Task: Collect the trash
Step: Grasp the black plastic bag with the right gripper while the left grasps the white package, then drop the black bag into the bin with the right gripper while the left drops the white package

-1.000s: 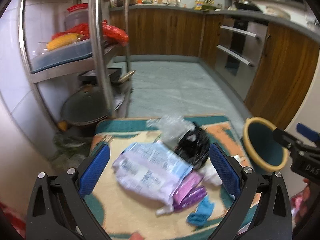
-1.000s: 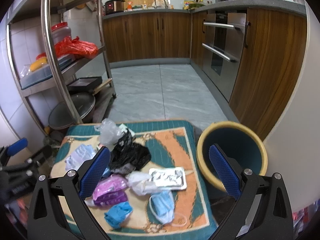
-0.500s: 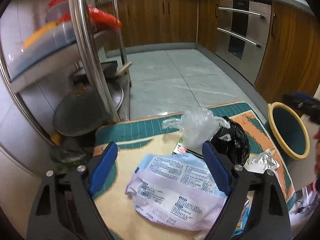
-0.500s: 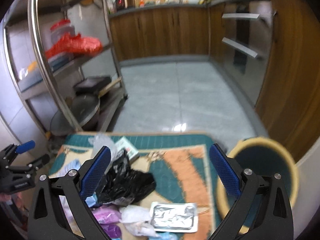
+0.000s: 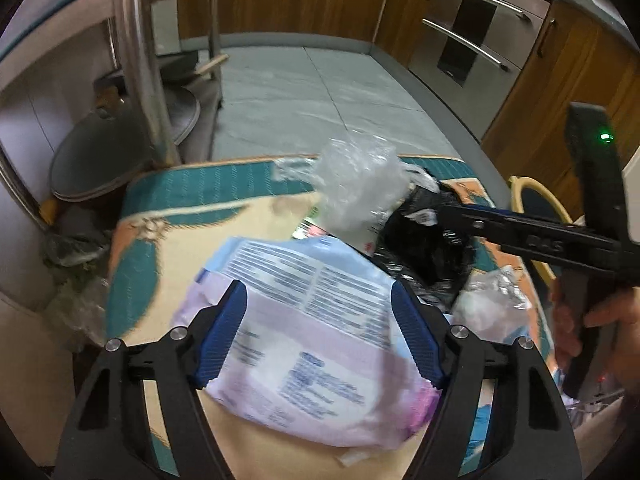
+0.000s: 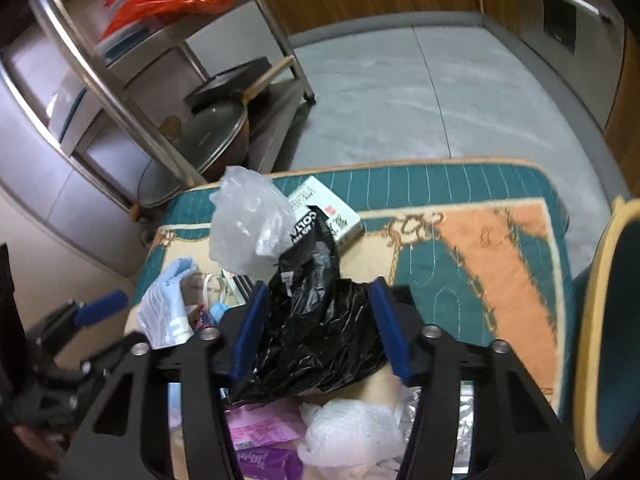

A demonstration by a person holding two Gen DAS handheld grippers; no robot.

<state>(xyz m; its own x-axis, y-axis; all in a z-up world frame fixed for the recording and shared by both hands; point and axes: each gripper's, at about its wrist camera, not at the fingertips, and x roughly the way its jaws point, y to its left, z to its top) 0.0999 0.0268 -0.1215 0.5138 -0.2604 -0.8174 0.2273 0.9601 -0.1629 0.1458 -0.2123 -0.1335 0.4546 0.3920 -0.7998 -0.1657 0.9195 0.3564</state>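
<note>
Trash lies on a teal and orange mat (image 6: 480,248). My left gripper (image 5: 318,324) is open, its blue fingers straddling a pale lilac printed plastic pack (image 5: 308,340). My right gripper (image 6: 318,328) is open around a crumpled black plastic bag (image 6: 316,328), which also shows in the left wrist view (image 5: 424,240). A clear plastic bag (image 6: 248,232) stands just beyond it, also in the left wrist view (image 5: 356,188). A yellow-rimmed teal bin (image 6: 612,320) stands at the mat's right edge.
A small white carton (image 6: 328,212), purple packets (image 6: 264,440), a white crumpled bag (image 6: 348,432) and foil (image 5: 492,288) lie on the mat. A steel rack (image 6: 120,92) with pans and lids (image 6: 212,140) stands left. Wooden cabinets and an oven (image 5: 472,40) stand right.
Both grippers have moved down and forward onto the mat. The left has come over the lilac pack; the right has come over the black bag. Both have narrowed somewhat.
</note>
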